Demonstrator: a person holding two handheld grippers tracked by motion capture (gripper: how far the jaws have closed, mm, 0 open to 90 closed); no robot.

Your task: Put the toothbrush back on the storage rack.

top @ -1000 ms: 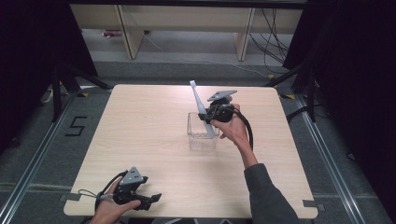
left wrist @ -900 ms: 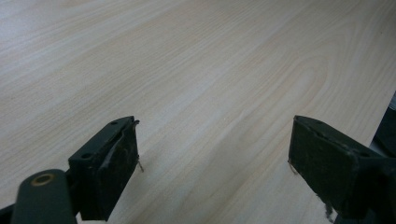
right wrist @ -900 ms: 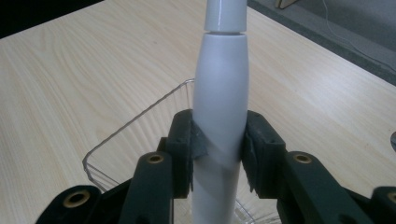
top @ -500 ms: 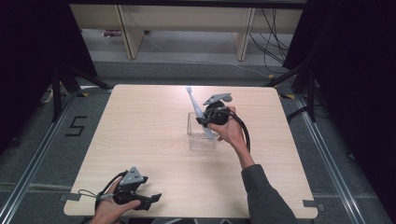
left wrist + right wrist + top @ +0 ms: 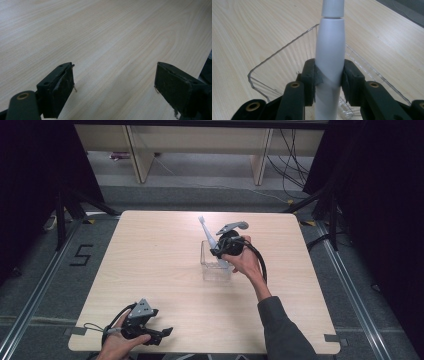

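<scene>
A white electric toothbrush (image 5: pixel 330 50) stands nearly upright, and my right gripper (image 5: pixel 329 80) is shut on its handle. Seen from above, the toothbrush (image 5: pixel 206 231) leans to the back left, with its lower end inside a clear plastic box (image 5: pixel 216 267) at the table's middle. My right gripper (image 5: pixel 221 251) hovers over the box's right rim (image 5: pixel 274 56). My left gripper (image 5: pixel 162 334) rests near the table's front left edge. In its own view the left gripper (image 5: pixel 113 87) is open, with bare wood between its jaws.
The light wooden table (image 5: pixel 150 270) has free room all around the box. Its front edge lies just beyond my left gripper. Dark floor, cables and shelving legs (image 5: pixel 140 160) surround the table.
My right gripper has sunk a little with the toothbrush, bringing its lower end down into the clear box. The left gripper has stayed put.
</scene>
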